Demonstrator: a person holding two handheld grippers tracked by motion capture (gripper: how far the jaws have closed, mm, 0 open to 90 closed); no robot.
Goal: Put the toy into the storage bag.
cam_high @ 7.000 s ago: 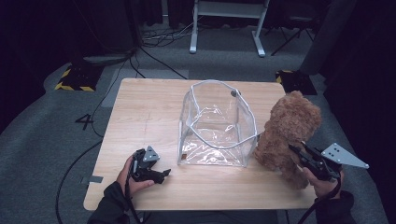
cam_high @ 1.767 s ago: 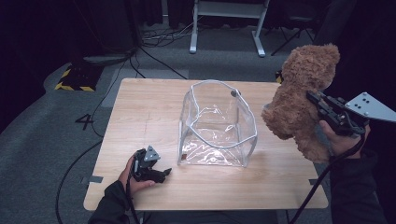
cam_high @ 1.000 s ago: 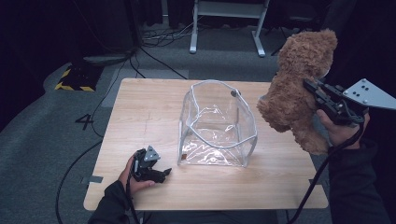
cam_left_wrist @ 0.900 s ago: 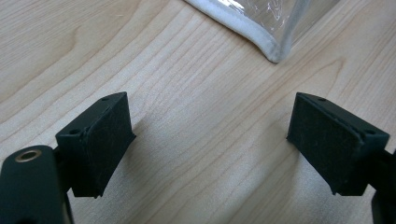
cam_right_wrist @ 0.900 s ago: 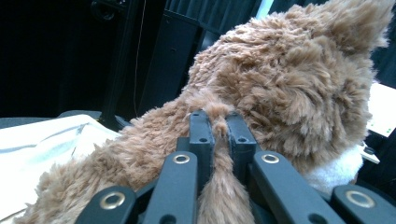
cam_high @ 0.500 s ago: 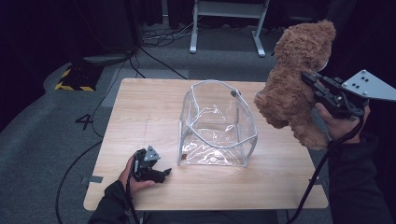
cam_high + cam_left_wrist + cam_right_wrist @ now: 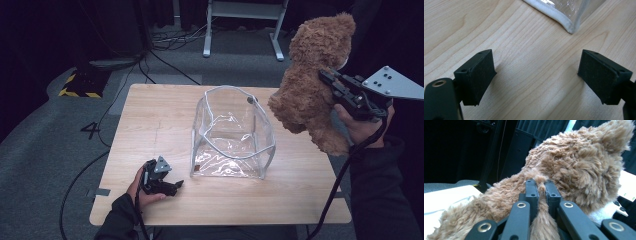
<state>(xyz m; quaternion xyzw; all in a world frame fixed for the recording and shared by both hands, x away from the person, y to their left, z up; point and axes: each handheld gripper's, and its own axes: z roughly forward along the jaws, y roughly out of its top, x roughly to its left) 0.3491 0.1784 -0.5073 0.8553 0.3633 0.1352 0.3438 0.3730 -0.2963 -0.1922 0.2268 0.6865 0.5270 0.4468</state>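
Two jaws of my right gripper [image 7: 327, 80] pinch a fur tuft on the soft, light teddy bear [image 7: 310, 85] above the clear bag [image 7: 232, 132], a hold I judge slip-prone versus a limb, while my left gripper [image 7: 167, 184] rests wide open, empty, beside the bag.

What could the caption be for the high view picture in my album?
Right gripper lifts a teddy bear beside a clear bag; left gripper rests open on the table.

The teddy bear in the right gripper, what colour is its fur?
Brown, curly fur on the teddy bear; clearest in the right gripper view.
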